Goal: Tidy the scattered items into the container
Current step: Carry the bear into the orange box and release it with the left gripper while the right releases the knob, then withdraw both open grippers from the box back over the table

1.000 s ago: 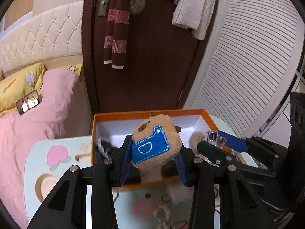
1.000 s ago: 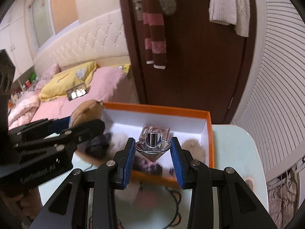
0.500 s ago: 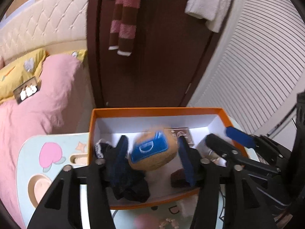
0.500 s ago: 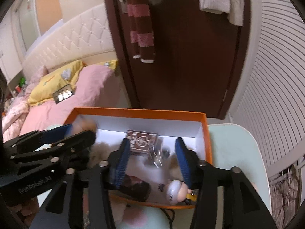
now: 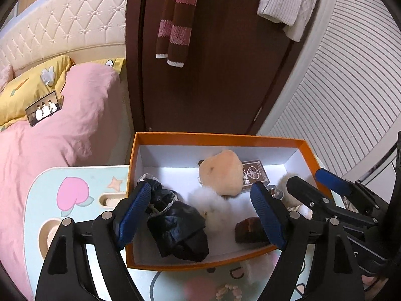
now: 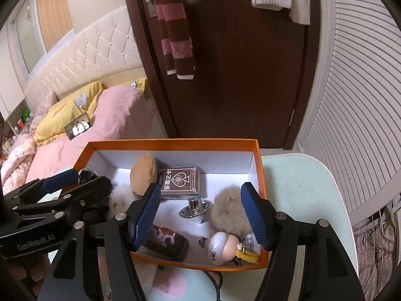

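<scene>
left gripper [image 5: 200,210] spread, empty | right gripper [image 6: 200,215] spread, empty | bear plush [image 5: 221,173] in orange box [image 5: 215,136]

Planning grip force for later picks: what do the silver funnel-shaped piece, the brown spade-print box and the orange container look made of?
Silver piece: likely polished metal or chromed plastic; mirror-like highlights. Spade-print box: printed cardboard, slight sheen, crisp folded edges. Orange container: paperboard, matte, thin walls, white inside.

Both wrist views look down from close above the orange box [image 5: 218,138]; left camera sits left, right camera apparently slightly higher; both share the box interior.
</scene>
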Tool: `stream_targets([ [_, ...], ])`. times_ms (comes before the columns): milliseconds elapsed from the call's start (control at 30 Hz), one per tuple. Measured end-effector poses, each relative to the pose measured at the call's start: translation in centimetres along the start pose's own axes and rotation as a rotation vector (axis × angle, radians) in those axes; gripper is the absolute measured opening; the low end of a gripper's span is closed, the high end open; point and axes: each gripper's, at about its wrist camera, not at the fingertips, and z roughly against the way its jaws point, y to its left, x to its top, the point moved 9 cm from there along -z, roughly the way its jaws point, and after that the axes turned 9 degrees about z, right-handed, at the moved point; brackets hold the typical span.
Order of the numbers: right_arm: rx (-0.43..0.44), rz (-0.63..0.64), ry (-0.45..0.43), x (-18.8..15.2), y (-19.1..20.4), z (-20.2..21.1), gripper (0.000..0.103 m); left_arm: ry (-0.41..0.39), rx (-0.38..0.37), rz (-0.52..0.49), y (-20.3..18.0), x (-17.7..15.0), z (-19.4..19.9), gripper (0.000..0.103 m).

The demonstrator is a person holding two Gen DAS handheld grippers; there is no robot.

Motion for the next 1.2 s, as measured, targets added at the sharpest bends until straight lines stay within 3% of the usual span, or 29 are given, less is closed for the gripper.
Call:
stream_targets([
  [767,0.021,0.006,-0.060,-0.2,0.8,3.8,0.066,-0.052,0.003,-0.023,-0.8,-0.9,4.1,0.082],
  [933,0.027,0.040,-0.063,-1.7,1.6,5.4,0.066,-0.064,-0.002,-0.030,-0.4,-2.9,6.1,0.082],
  [1033,0.018,0.066,-0.053,-3.3,2.2,6.1,0.066,-0.050,0.032,-0.032,0.8,-5.1,6.5,0.082],
  [1200,0.024,0.059,0.036,-7.3,2.5,5.3,0.068,0.005,0.053,0.022,3.3,-9.4,6.7,0.082],
])
